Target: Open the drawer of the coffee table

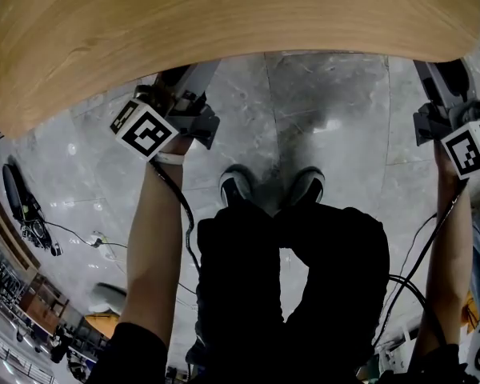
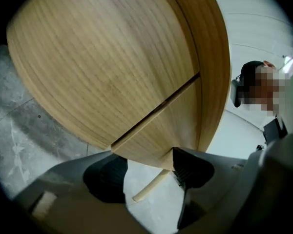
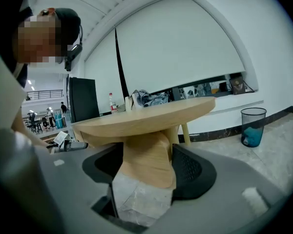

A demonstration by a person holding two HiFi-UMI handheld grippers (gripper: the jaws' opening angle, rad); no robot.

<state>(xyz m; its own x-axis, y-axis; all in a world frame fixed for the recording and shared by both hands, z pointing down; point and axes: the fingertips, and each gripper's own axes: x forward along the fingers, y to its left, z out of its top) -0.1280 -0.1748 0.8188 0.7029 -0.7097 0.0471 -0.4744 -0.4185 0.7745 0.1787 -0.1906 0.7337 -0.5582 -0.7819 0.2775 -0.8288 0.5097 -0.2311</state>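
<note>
Hovering by the coffee table [image 2: 102, 67], jaws wide apart & nothing held, left gripper [image 2: 149, 172] & right gripper [image 3: 146, 169] leave the drawer [image 2: 161, 126] looking shut; pull prob not yet done.

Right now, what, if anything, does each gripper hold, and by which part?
Nothing is held. The left gripper and right gripper both stand open at the coffee table.
</note>
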